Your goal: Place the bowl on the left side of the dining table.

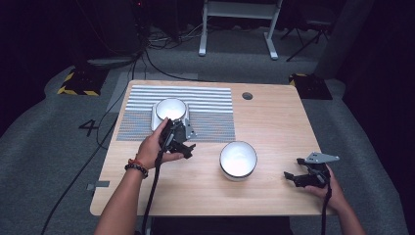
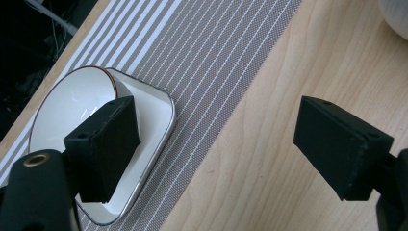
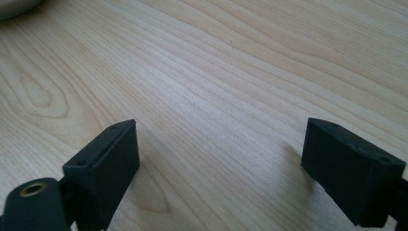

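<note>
A white bowl (image 1: 171, 108) sits in a square white dish (image 1: 156, 122) on the striped placemat (image 1: 210, 110). A second white bowl (image 1: 238, 158) stands on the bare wood nearer the front. My left gripper (image 1: 188, 143) hovers just in front of the dish, open and holding nothing. In the left gripper view its jaws (image 2: 219, 113) are spread wide, with the left one in front of the bowl (image 2: 72, 103) and dish (image 2: 161, 120) and the right one over wood. My right gripper (image 1: 293, 168) is open near the table's front right, low over bare wood (image 3: 221, 130).
The wooden table (image 1: 274, 122) has a round cable hole (image 1: 247, 95) at the back. The second bowl's edge (image 2: 397, 14) shows at a corner of the left gripper view, and a pale rim (image 3: 14, 7) at a corner of the right gripper view. Cables trail off the front edge.
</note>
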